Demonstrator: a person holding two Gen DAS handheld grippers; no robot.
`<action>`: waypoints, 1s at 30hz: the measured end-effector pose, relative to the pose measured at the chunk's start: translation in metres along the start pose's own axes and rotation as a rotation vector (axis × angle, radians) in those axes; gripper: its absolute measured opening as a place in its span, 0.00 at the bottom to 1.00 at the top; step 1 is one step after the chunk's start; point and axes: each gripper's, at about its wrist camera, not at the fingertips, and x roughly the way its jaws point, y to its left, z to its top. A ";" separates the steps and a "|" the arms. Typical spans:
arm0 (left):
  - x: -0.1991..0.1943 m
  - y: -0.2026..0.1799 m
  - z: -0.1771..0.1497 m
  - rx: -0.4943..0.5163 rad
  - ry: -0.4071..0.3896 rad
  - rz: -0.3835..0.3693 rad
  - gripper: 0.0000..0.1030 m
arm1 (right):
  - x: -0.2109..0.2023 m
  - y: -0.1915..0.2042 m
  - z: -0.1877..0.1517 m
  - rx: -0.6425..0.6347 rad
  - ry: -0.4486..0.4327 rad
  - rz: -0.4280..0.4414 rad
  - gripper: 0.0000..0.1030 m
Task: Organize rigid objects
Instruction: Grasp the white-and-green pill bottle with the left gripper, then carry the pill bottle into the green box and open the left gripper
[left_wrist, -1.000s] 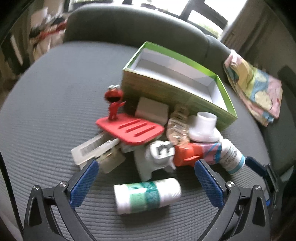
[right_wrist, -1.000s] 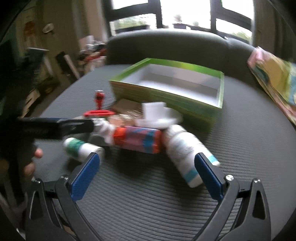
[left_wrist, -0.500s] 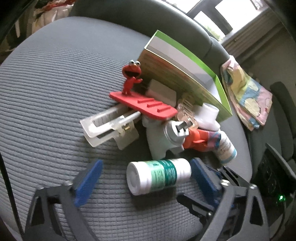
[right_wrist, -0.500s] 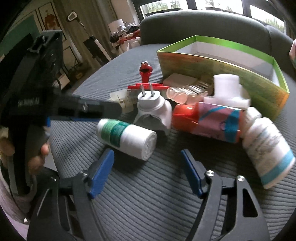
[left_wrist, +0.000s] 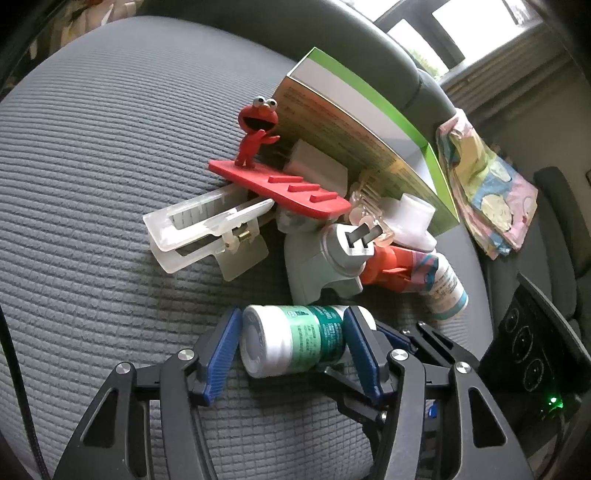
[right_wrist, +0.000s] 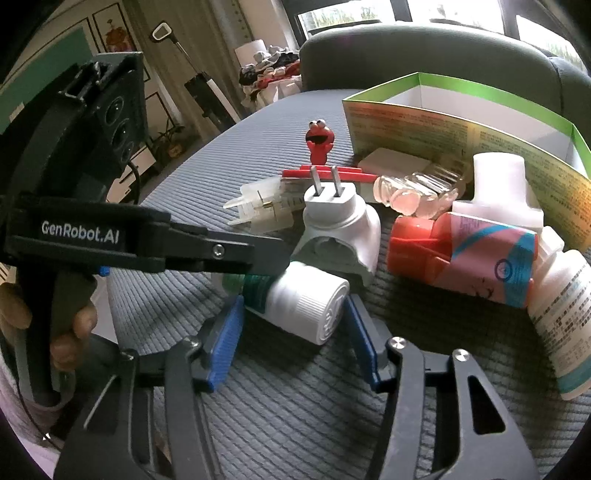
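Observation:
A white bottle with a green label (left_wrist: 295, 339) lies on its side on the grey cushion (left_wrist: 110, 147), in front of the pile. My left gripper (left_wrist: 293, 310) straddles it along its length, jaws closing; its right pad sits in front of the cap end and no firm press shows. From the other side my right gripper (right_wrist: 294, 297) has the ribbed white cap (right_wrist: 317, 310) between its closing blue pads, with a small gap on the left. The left gripper's finger (right_wrist: 236, 254) crosses over the green label.
Behind the bottle lie a white plug adapter (left_wrist: 332, 258), a clear hair clip (left_wrist: 199, 232), a red figure on a red tray (left_wrist: 255, 125), an orange-pink pack (left_wrist: 399, 269) and a blue-banded white bottle (left_wrist: 447, 291). An open green box (left_wrist: 354, 122) stands behind, and a patterned cloth (left_wrist: 484, 181) lies to the right.
Both grippers have come down and forward onto the green-labelled bottle, and their jaws have narrowed from wide open to just around it. The right gripper swung left, off the blue-banded bottle.

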 end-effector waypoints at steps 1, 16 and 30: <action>0.000 -0.002 -0.001 0.004 -0.004 0.006 0.56 | 0.000 0.000 0.000 0.002 -0.004 -0.002 0.50; -0.014 -0.029 -0.001 0.058 -0.061 -0.030 0.56 | -0.041 -0.008 0.000 0.031 -0.122 -0.052 0.46; -0.017 -0.107 0.055 0.204 -0.142 -0.076 0.56 | -0.096 -0.039 0.043 0.048 -0.276 -0.179 0.46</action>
